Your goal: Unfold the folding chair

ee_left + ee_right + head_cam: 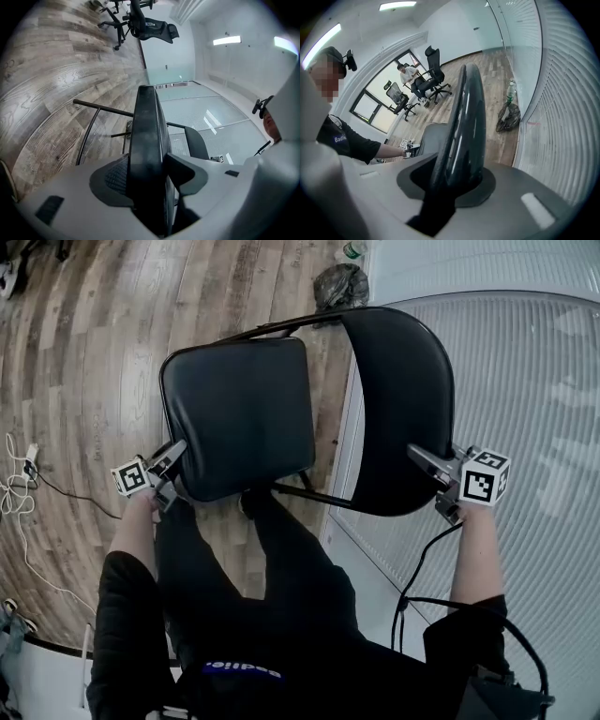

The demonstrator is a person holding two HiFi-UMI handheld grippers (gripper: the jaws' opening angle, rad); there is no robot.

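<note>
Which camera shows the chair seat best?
Head view: the whole seat shows from above. The left gripper view has it only edge-on, between the jaws; the right gripper view shows just a bit past the backrest.

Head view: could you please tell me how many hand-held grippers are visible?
2: the left hand-held gripper grips the seat at lower left, the right hand-held gripper the backrest at right; none looks hidden.

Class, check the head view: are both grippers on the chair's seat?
No: the left gripper is on the seat, but the right gripper is on the backrest.
</note>
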